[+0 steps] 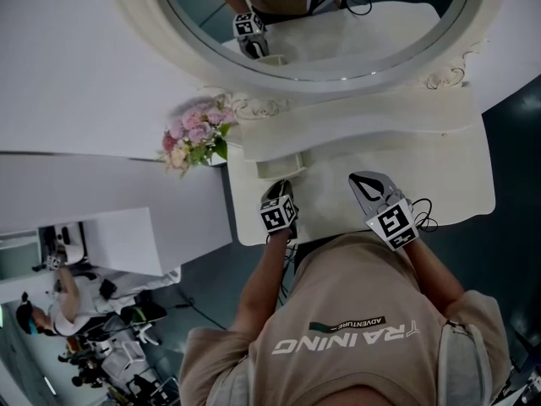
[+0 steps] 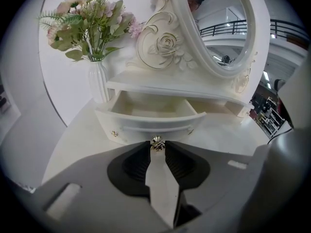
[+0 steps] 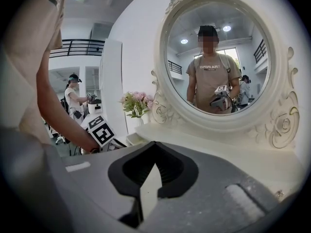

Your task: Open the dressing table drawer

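The small white drawer (image 2: pixel 150 118) under the mirror shelf stands pulled out, its inside empty. My left gripper (image 2: pixel 156 148) is shut on the drawer's small metal knob (image 2: pixel 156 141), which sits between the jaw tips. From the head view, the left gripper (image 1: pixel 284 189) reaches to the front of the drawer (image 1: pixel 279 168). My right gripper (image 1: pixel 361 180) hovers over the tabletop to the right, apart from the drawer. In its own view, the right gripper (image 3: pixel 154 148) has its jaws together on nothing.
A white vase (image 2: pixel 98 81) of pink flowers (image 1: pixel 196 134) stands left of the drawer. The oval mirror (image 1: pixel 321 66) in its carved frame rises behind the shelf. The white tabletop (image 1: pixel 439 167) spreads to the right. Other people stand beyond the table's left side.
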Motion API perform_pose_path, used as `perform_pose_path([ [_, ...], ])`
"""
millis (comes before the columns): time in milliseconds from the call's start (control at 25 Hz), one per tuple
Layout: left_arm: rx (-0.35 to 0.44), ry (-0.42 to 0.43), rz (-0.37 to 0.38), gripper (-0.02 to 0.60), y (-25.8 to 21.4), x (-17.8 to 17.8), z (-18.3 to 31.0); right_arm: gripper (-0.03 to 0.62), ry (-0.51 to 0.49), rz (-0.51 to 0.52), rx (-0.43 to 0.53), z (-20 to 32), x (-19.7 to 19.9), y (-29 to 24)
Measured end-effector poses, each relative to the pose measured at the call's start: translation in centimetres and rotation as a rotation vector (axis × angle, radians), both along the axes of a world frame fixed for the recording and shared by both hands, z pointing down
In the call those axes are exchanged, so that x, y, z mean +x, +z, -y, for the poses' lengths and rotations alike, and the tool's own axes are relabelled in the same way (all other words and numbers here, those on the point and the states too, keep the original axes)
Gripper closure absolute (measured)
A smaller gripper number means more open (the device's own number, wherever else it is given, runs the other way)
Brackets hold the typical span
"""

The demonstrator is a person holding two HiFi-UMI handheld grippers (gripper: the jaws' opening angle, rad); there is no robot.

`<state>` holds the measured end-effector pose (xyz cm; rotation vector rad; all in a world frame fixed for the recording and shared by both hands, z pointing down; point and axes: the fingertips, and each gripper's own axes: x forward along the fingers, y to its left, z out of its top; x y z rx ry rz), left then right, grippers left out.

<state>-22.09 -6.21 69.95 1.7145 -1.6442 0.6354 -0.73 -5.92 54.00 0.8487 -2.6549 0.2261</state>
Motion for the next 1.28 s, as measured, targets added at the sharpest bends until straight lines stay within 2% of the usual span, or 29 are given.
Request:
perform_pose_path([
  [160,-0.006,0.002,-0.015,0.434,0.2,-0.1,-0.3,0.592,0.009,-0.002,-0.007,0.2,-0.1,0.3],
  [440,-0.005,0.0,-0.085,0.436,0.0,-0.3,-2.4,0.592,0.013,-0.009,-0.025,0.1,-0.9,0.7],
  [560,0.002,0.009,-0.127,0.487,-0.6,-0.4,-3.3,0.592,0.011,-0.011,-0.035,0.1,-1.5,0.7],
  [640,0.022,0.041,-0.156,0.564,-1.5,-0.2,-3.4,0.592,0.009,-0.011,-0.039,0.2,-2.1,0.5],
  [720,0.042,0.08,-0.174,0.565,-2.4,0.1,-3.5,0.592,0.001,-0.016,-0.038,0.2,-2.7,0.2],
  [1000,0.114,0.192,-0.131,0.564,-7.4,0.5,-2.9,0.592,0.0,-0.024,-0.037,0.9,-5.0,-0.9],
  [1160,0.185,0.242,-0.126,0.563,-11.3,0.9,-1.7,0.592,0.002,-0.002,-0.009,1.9,-6.5,-2.6],
  [1280,0.239,0.278,-0.094,0.563,-14.0,0.9,-0.6,0.592,0.004,0.019,-0.006,2.7,-7.2,-3.6],
])
